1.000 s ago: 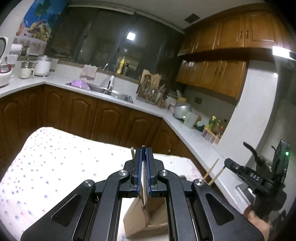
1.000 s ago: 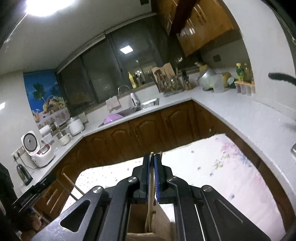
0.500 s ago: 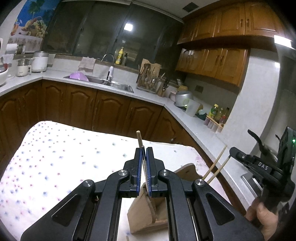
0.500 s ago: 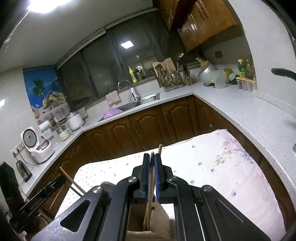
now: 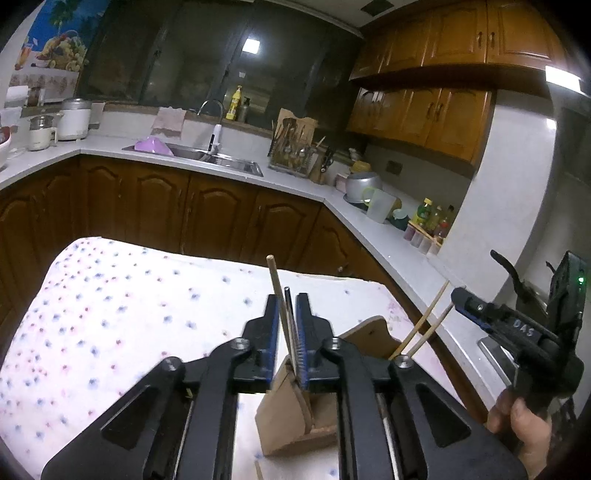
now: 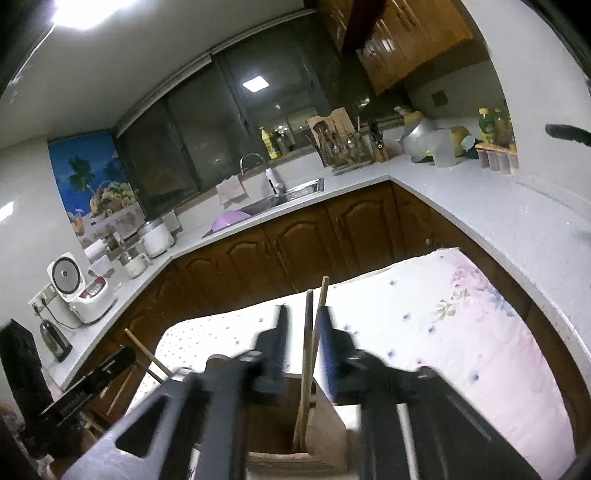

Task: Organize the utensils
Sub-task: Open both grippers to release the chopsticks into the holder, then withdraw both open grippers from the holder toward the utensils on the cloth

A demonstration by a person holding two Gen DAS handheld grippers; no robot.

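Dark wood cabinets (image 5: 155, 206), white countertop (image 6: 480, 199), dark window (image 5: 207, 55), ceiling light (image 6: 85, 11).

A wooden holder (image 5: 295, 417) is standing on the cloth-covered bench (image 5: 110, 314), with two chopsticks (image 6: 308, 369) standing in it, leaning between the fingers of the right tool (image 6: 301, 332). Behind the bench, a sink (image 5: 207, 157) is sitting in the counter (image 5: 388, 240), with a utensil rack (image 5: 291, 155) to its right.
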